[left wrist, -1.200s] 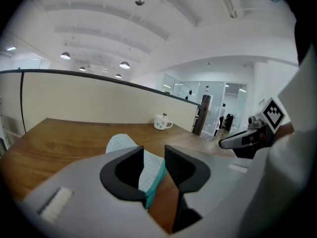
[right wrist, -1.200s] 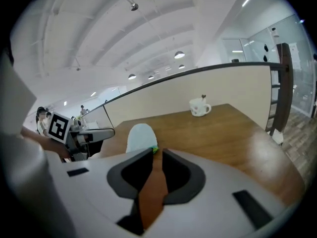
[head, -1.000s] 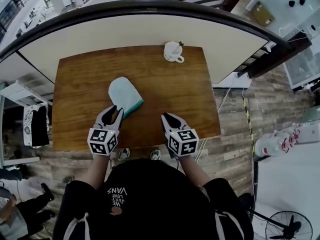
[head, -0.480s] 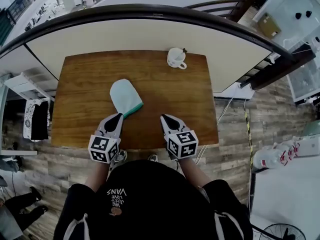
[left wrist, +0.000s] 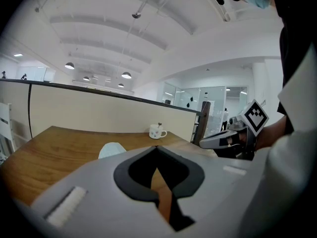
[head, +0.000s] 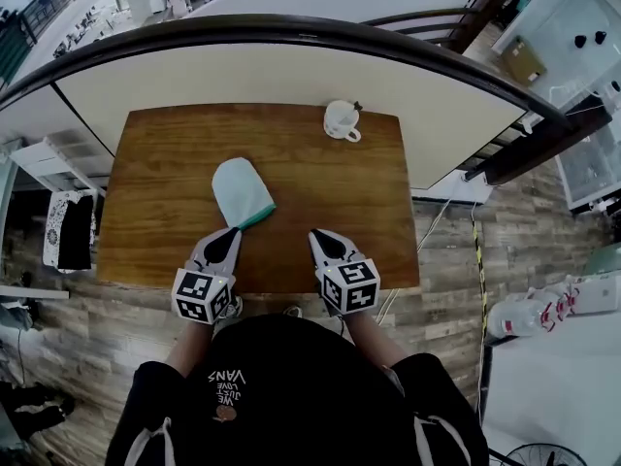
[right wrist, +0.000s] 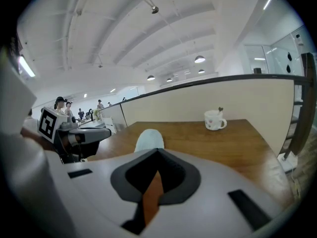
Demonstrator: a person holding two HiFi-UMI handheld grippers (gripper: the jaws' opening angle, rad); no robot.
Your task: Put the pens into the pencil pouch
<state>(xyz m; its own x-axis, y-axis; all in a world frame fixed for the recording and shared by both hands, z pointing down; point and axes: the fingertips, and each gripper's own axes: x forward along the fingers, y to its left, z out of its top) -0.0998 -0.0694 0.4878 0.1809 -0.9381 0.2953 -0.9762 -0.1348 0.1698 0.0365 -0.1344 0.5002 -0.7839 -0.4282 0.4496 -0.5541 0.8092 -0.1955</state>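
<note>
The light teal pencil pouch (head: 242, 191) lies flat on the brown wooden table (head: 155, 163), left of the middle. It also shows as a pale hump in the left gripper view (left wrist: 111, 149) and the right gripper view (right wrist: 149, 140). My left gripper (head: 234, 230) is shut and holds nothing, its tip just short of the pouch's near end. My right gripper (head: 312, 233) is shut and empty too, over bare table to the pouch's right. I see no pen lying on the table.
A white mug (head: 341, 119) with a thin dark stick in it stands at the table's far edge, right of centre. A curved beige partition (head: 291, 66) runs behind the table. The near table edge (head: 262, 289) lies under both grippers.
The left gripper's jaws have closed and it has drawn back a little from the pouch's near end. The right gripper's jaws have closed too, with the hand staying put.
</note>
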